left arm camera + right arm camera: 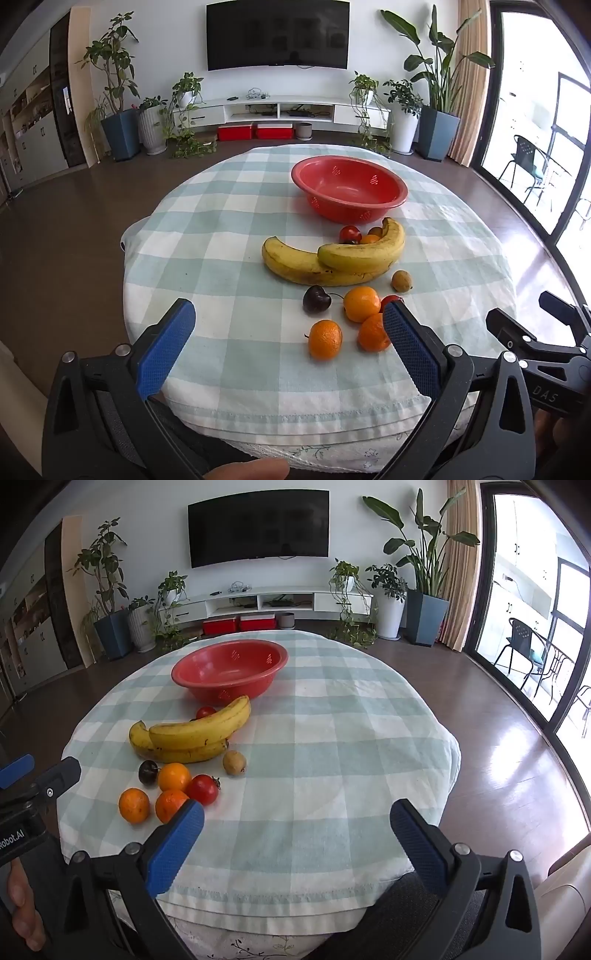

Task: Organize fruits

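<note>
A red bowl (349, 186) (229, 666) stands empty on the far half of the checked tablecloth. In front of it lie two bananas (332, 260) (192, 738), with a tomato (349, 233) (205, 712) behind them. Nearer lie three oranges (325, 339) (134, 805), a dark cherry (316, 299) (148, 771), a red tomato (202, 789) and a small brown fruit (402, 280) (234, 762). My left gripper (288, 314) is open and empty above the near table edge, its right finger just beside the oranges. My right gripper (295, 812) is open and empty, right of the fruit.
The round table (351, 720) has its near edge under both grippers. Dark floor surrounds it. A TV unit (280, 110), potted plants (118, 92) and a glass door (535, 609) stand far behind. The right gripper shows in the left wrist view (546, 332).
</note>
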`<state>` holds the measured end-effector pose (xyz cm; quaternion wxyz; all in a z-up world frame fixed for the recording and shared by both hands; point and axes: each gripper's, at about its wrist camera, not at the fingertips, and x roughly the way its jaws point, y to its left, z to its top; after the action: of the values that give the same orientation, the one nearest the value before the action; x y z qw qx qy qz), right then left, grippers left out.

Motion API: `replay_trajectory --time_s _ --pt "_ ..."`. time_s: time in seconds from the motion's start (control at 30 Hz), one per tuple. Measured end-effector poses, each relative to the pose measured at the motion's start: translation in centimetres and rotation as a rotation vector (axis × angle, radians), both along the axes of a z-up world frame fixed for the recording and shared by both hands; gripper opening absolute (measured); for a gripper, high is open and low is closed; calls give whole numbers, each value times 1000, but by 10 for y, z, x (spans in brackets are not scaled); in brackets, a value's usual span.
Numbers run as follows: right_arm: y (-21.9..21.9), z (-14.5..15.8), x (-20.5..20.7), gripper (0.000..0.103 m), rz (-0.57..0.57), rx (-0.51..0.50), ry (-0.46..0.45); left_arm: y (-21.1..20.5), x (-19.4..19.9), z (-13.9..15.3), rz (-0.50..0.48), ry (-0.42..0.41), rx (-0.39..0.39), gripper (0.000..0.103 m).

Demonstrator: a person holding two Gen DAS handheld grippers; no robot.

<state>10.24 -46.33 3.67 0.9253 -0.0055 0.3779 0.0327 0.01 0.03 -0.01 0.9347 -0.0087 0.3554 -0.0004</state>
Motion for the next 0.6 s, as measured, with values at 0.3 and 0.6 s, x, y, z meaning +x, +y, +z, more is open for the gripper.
replay_trajectory --time_s 0.3,0.6 --pt "1 -1 -1 103 -1 -3 9 2 3 -9 10 11 4 103" --pt "2 -2 -1 103 -2 -4 7 2 4 -12 17 25 8 103"
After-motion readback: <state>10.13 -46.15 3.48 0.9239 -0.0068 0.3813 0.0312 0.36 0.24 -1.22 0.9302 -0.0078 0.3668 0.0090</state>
